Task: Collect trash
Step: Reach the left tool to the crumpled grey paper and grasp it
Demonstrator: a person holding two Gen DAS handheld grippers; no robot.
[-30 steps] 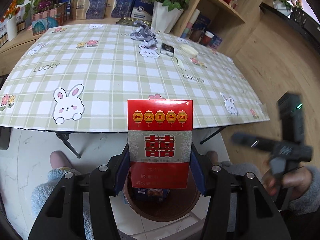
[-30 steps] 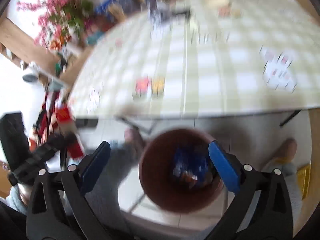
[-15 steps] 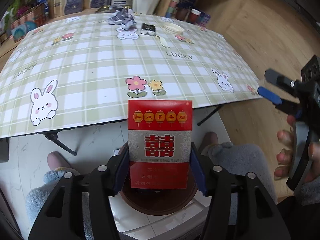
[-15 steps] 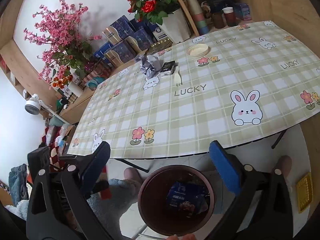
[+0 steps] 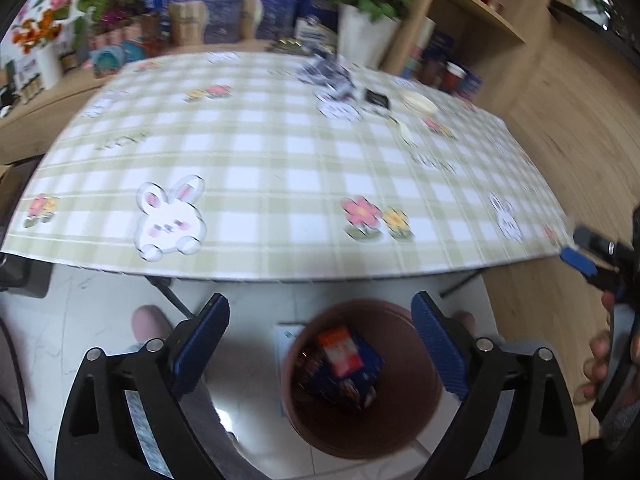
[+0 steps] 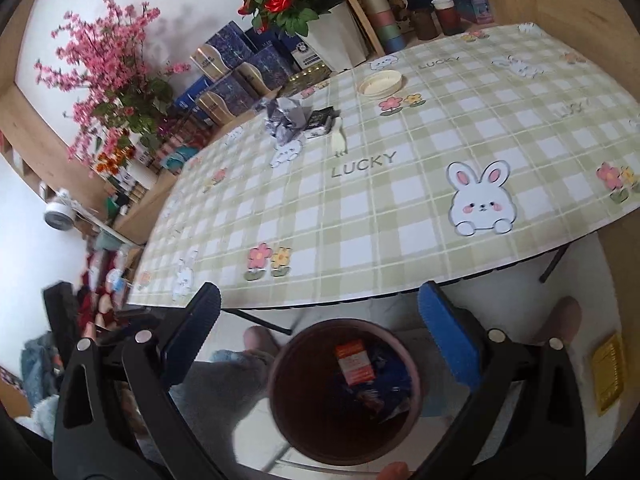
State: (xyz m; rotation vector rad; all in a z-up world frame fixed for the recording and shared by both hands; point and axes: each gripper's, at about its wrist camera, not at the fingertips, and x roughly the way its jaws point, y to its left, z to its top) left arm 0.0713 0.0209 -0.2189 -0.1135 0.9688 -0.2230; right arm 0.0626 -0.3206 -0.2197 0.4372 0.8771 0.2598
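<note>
My left gripper (image 5: 320, 340) is open and empty above a brown bin (image 5: 424, 412) on the floor. A red cigarette pack (image 5: 340, 350) lies in the bin on blue wrappers. My right gripper (image 6: 318, 334) is open and empty over the same bin (image 6: 280, 408), where the red pack (image 6: 356, 364) also shows. On the far side of the table lie crumpled paper (image 6: 286, 118), a small black packet (image 6: 320, 122), a pale plastic fork (image 6: 339, 142) and a round lid (image 6: 380, 84). These also show blurred in the left wrist view: the paper (image 5: 330, 74), the packet (image 5: 376, 100), the lid (image 5: 418, 102).
The checked tablecloth with rabbits (image 6: 400, 184) covers the table above the bin. Flower pots (image 6: 336, 36), blue boxes (image 6: 236, 60) and shelves with cups (image 6: 444, 16) stand behind it. A yellow object (image 6: 610, 372) lies on the floor at right. My slippered feet are beside the bin.
My left gripper has opened and the red cigarette pack it held has dropped into the bin. The right gripper stays open over the bin.
</note>
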